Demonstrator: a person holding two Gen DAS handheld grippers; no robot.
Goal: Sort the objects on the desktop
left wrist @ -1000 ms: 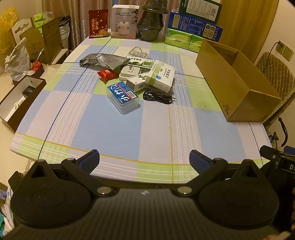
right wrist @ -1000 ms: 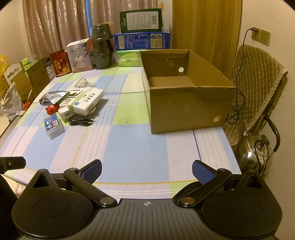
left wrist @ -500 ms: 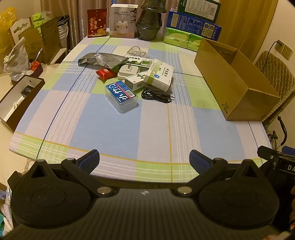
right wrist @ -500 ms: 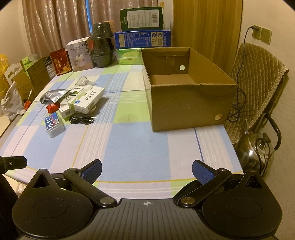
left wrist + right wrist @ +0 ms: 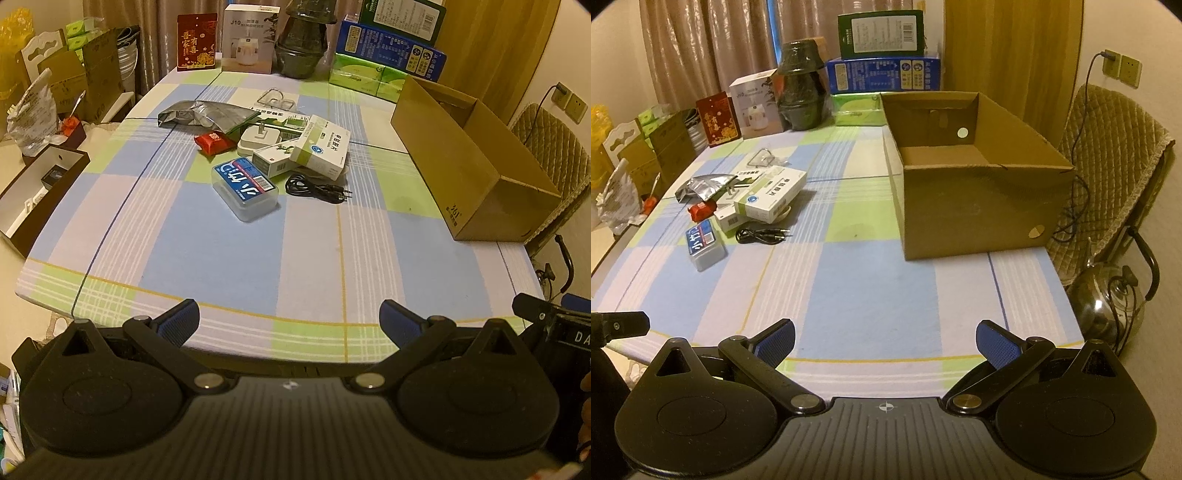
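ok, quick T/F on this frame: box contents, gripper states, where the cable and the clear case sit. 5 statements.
1. The cardboard box already holds sorted items. False: its visible inside is bare.
2. Both the left gripper and the right gripper are open and hold nothing. True.
3. The black cable lies inside the box. False: it lies on the tablecloth, beside the pile.
4. The clear plastic case is the pile item nearest the left gripper. True.
5. The white medicine box stands upright alone. False: it lies flat, leaning on other items.
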